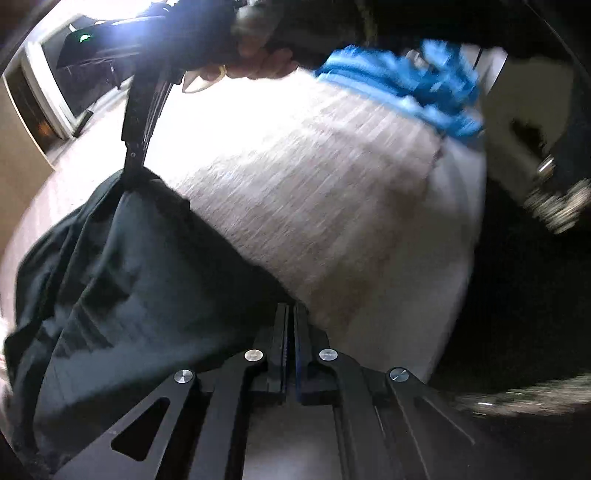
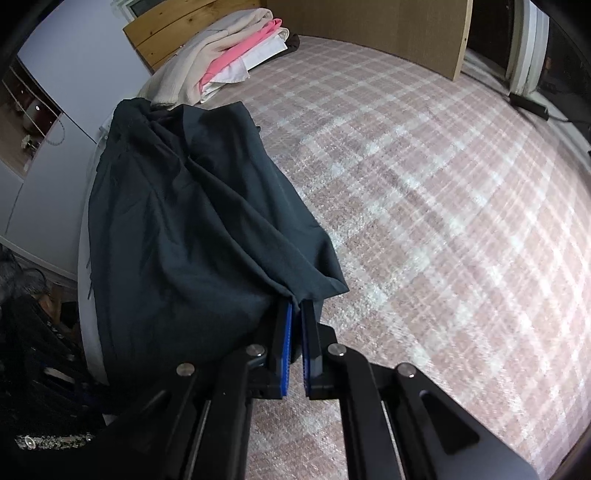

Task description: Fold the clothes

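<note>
With both jaws pressed together, the left gripper (image 1: 290, 314) pinches an edge of the dark garment (image 1: 122, 280); blue pads nearly meet. Right gripper (image 2: 296, 306) likewise clamped narrow on the same dark cloth (image 2: 192, 221), fabric bunched over its fingertips. In the left wrist view the right gripper (image 1: 133, 168) shows from outside, tip buried in the cloth, a hand (image 1: 258, 62) on its handle. Garment hangs between both tools, draped along the left edge of the checked bed (image 2: 424, 184). Stack of folded clothes (image 2: 229, 59) at the far left corner, by the wooden headboard (image 2: 177, 26). Blue cloth (image 1: 413, 81) blurred at the far side.
</note>
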### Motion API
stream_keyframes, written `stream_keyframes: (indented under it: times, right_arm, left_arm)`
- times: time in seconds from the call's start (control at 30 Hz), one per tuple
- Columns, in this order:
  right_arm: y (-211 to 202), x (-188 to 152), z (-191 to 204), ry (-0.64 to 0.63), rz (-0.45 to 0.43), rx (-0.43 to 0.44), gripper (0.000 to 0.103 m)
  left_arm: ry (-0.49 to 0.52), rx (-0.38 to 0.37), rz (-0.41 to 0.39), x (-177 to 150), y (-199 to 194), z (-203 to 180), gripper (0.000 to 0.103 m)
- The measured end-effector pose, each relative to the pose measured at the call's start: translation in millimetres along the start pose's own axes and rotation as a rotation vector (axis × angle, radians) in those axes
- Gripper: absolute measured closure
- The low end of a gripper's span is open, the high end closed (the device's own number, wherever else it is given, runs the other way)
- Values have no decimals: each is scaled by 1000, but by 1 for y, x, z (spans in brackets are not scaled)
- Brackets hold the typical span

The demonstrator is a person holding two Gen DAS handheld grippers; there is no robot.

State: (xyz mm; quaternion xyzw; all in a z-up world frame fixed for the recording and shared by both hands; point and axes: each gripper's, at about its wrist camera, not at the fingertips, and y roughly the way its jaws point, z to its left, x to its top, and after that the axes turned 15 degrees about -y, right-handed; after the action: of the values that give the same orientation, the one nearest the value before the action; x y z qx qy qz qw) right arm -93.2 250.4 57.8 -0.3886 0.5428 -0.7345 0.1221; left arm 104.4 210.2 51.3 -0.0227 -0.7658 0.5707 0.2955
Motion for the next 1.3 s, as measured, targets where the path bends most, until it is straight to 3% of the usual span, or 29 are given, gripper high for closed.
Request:
stream_keyframes:
  times: [0.13, 0.23, 0.37, 0.47, 0.57, 0.67, 0.8, 0.9, 0.97, 1.0, 1.07, 1.13, 1.3]
  right_arm:
    - [-14, 3, 0, -13, -45, -44, 101]
    - [-7, 0, -4, -4, -29, -71, 101]
    - [7, -5, 6, -69, 72, -146, 101]
    - [-14, -5, 0, -39, 62, -160, 99]
    - [-44, 4, -5, 11, -32, -160, 99]
    - [-51, 28, 13, -37, -109, -77, 99]
    - [-2, 74, 48, -123, -109, 59, 99]
    - [48, 96, 65, -150, -47, 168, 99]
    - [67, 99, 71, -160, -12, 153, 99]
    - [69, 101, 70, -150, -14, 138, 103]
    - [67, 105, 62, -114, -44, 114, 102]
    - [63, 108, 55, -81, -75, 111, 99]
    - [23, 94, 66, -97, -133, 154, 97]
  left_arm:
    - [4, -4, -65, 9, -37, -2, 102]
    - [-11, -8, -17, 7, -9, 3, 101]
    - [-8, -13, 98, -9, 25, -6, 101]
    - [-71, -5, 77, -23, 1, 0, 96]
    - [-193, 89, 3, -32, -31, 30, 87]
    - [-351, 225, -67, -45, -48, 78, 86]
    - [-468, 347, -98, -59, -42, 126, 86]
    - [-532, 400, -97, -73, -34, 155, 84]
    - [-564, 457, -101, -83, -33, 171, 83]
    - [-585, 494, -100, -89, -38, 179, 80]
    - [-635, 572, -94, -102, -54, 190, 82]
    - [-696, 540, -133, -114, -79, 196, 79]
    - [-726, 614, -211, -117, -117, 218, 74]
